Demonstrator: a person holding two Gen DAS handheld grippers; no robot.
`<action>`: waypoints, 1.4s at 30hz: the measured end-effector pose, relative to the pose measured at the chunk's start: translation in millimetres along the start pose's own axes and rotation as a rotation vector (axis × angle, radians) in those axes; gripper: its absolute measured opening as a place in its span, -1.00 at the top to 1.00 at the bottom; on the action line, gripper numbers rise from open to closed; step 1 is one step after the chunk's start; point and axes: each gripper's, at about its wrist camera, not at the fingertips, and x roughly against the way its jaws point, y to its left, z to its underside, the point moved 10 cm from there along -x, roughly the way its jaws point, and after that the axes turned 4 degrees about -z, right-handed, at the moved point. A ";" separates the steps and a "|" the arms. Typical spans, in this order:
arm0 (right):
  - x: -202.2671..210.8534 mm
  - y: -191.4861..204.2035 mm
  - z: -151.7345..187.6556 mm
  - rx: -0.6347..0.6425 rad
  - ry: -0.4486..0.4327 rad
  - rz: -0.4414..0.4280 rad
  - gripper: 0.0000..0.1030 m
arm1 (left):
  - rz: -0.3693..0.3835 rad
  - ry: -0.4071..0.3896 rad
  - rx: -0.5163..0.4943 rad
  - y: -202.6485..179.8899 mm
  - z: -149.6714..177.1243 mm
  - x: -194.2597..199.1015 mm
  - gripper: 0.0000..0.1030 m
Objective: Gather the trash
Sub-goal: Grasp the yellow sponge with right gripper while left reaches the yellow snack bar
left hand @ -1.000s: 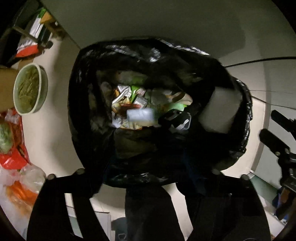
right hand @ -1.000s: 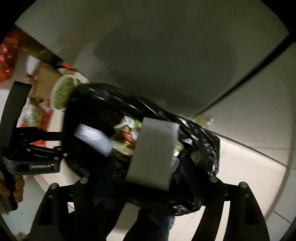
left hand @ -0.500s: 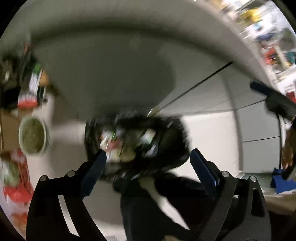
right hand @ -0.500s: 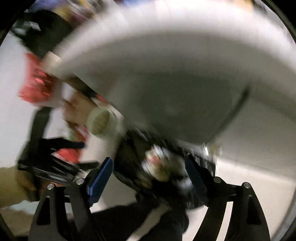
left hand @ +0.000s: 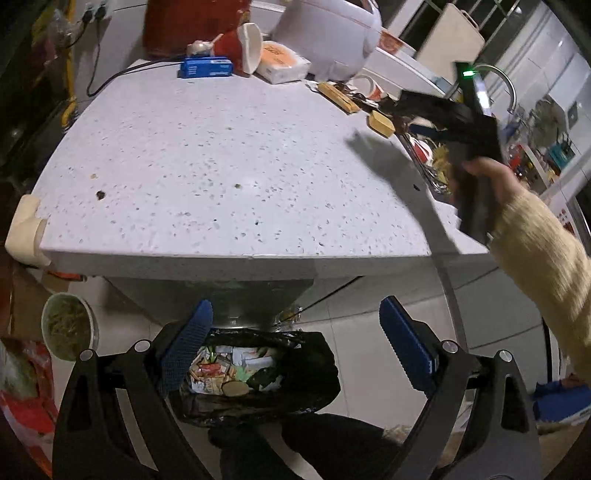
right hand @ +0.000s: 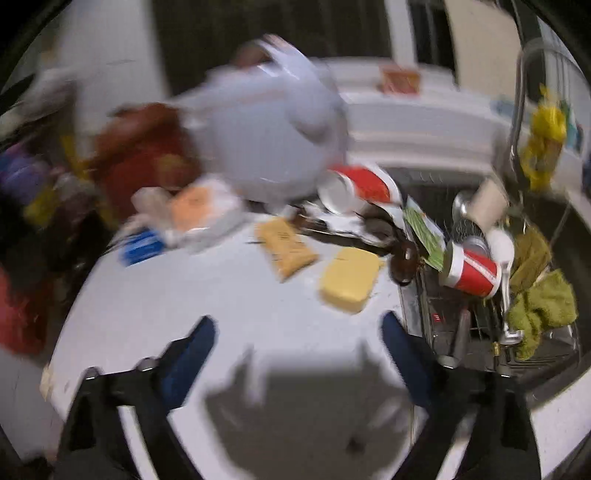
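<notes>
I am looking at a white speckled stone tabletop (left hand: 229, 155) filling the frame's centre, with a white rice cooker (left hand: 328, 33) at the top. The black plastic trash bag (left hand: 314, 373) is sitting on the tiled floor, lower centre, gaping with wrappers inside. My left gripper (left hand: 295, 350) and right gripper (right hand: 295, 362) are both spread wide, carrying nothing.

The right wrist view was smeared by motion: the white appliance (right hand: 273, 136) at 12 o'clock and the red shape (right hand: 144, 162) at 10 o'clock had no readable outline. In the left wrist view, the black trash bag (left hand: 258, 373) was partly hidden behind the left gripper (left hand: 295, 350). The red packaging (left hand: 22, 398) at 8 o'clock was cut by the frame edge.
</notes>
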 end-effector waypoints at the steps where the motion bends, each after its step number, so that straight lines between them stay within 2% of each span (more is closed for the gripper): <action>1: -14.1 -8.5 -2.8 -0.027 0.023 0.015 -0.36 | -0.006 -0.001 0.006 1.1 -0.5 2.5 -0.74; 7: -53.7 -30.9 -8.3 -0.050 0.067 0.097 -0.35 | -0.044 0.009 0.054 18.8 5.4 14.0 -0.74; 10: -61.4 -34.8 -13.4 -0.048 0.065 0.115 -0.21 | -0.050 0.008 0.074 22.2 2.0 14.3 -0.74; 11: -62.2 -35.1 -14.2 -0.046 0.066 0.114 0.00 | -0.049 0.005 0.079 22.1 -0.6 14.0 -0.74; 15: -51.6 -31.7 -10.3 -0.050 0.063 0.056 0.09 | -0.050 0.002 0.075 16.0 -14.0 8.2 -0.74; 18: -24.4 -28.2 -5.5 -0.060 0.033 -0.007 0.11 | -0.052 -0.014 0.061 6.5 -37.7 2.5 -0.74; 22: 23.7 -23.6 4.1 -0.046 -0.010 -0.075 0.11 | -0.053 -0.040 0.069 -15.5 -88.6 -17.2 -0.74; 28: 93.0 -36.3 24.5 -0.074 -0.064 -0.136 0.11 | -0.081 -0.065 0.113 -65.1 -181.4 -77.6 -0.74; 30: 105.8 -46.2 29.4 -0.082 -0.068 -0.138 0.11 | -0.117 -0.060 0.141 -79.4 -208.4 -101.4 -0.74; 33: 123.2 -55.3 37.3 -0.083 -0.079 -0.150 0.11 | -0.265 -0.045 0.170 -90.0 -245.8 -145.5 -0.74; 36: 132.9 -67.7 41.2 -0.095 -0.091 -0.167 0.11 | -0.362 0.002 0.214 -87.9 -261.1 -180.8 -0.74; 42: 136.8 -90.8 45.5 -0.108 -0.082 -0.190 0.11 | -0.458 0.023 0.286 -84.4 -282.8 -214.8 -0.74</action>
